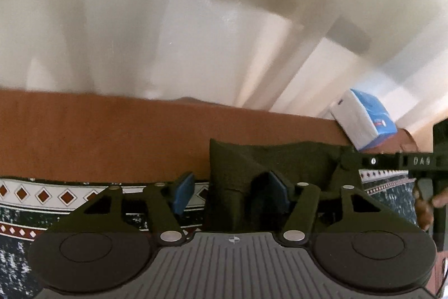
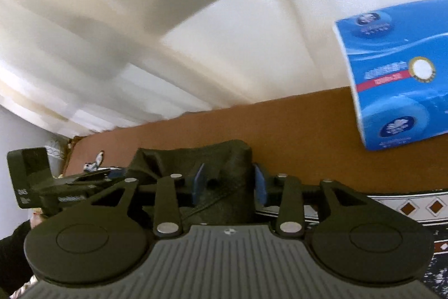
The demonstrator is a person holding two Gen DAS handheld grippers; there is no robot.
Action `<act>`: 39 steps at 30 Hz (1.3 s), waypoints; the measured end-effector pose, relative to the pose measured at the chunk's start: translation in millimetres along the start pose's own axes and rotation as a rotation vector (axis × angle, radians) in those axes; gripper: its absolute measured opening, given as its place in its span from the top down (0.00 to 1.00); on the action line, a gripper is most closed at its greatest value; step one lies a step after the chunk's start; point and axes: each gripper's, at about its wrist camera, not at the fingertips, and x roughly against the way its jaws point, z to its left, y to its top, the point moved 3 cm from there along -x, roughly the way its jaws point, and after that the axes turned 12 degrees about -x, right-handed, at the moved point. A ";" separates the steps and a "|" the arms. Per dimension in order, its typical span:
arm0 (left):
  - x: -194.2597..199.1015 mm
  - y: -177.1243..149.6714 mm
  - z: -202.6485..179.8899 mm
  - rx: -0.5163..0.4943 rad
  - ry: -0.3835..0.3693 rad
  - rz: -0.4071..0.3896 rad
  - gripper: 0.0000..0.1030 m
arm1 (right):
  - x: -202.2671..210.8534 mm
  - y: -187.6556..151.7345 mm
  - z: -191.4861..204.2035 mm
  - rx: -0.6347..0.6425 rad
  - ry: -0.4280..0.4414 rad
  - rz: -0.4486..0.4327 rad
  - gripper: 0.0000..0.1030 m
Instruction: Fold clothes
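Left gripper [image 1: 228, 194]: jaws apart, dark olive garment [image 1: 280, 161] bunched against its right-hand pad, left-hand pad clear. Right gripper [image 2: 229, 182]: jaws spread, the garment's folded bulk lying between the pads; whether it is actually gripped cannot be told. Blue tissue pack [image 2: 397, 74] ahead, right.

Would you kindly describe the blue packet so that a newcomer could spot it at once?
Start at the brown table in front of the pale wall. Near its far edge, past the dark green garment, stands the tissue pack, off to the right in both views. It is the only bright blue thing there, with a red band and a white end face.
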 end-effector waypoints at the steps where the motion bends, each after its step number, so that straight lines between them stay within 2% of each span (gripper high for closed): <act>1: 1.6 1.1 0.0 0.006 -0.007 -0.004 0.31 | -2.7 -0.3 -1.3 -0.001 -0.012 0.004 0.58; 3: 4.7 3.2 0.1 0.017 -0.020 -0.011 0.35 | -5.6 -1.0 -3.7 -0.010 -0.017 0.007 0.58; 4: 6.3 4.3 0.1 0.023 -0.027 -0.015 0.67 | -7.0 -1.6 -4.6 -0.022 -0.010 0.010 0.62; 6: 9.5 6.5 0.2 0.035 -0.041 -0.022 0.84 | -10.4 -2.4 -6.3 -0.049 0.002 0.021 0.75; 7: 11.1 7.6 0.2 0.040 -0.048 -0.026 0.88 | -11.9 -2.4 -5.9 -0.058 0.007 0.027 0.87; 12: 19.1 13.0 0.4 0.069 -0.082 -0.044 0.89 | 11.1 -0.8 8.3 -0.056 0.093 0.007 0.90; 18: 82.4 22.5 -23.0 0.042 -0.152 -0.152 0.89 | 66.3 -7.5 41.5 0.023 0.220 -0.032 0.90; 24: 149.5 18.1 -57.6 -0.021 -0.211 -0.237 0.89 | 127.8 -33.9 77.9 0.131 0.289 -0.073 0.90; 32: 235.1 -24.5 -101.2 -0.092 -0.289 -0.294 0.89 | 196.4 -102.2 113.7 0.246 0.379 -0.074 0.90; 39: 283.5 -83.6 -147.0 -0.211 -0.351 -0.237 0.88 | 230.2 -175.3 126.7 0.300 0.378 -0.010 0.90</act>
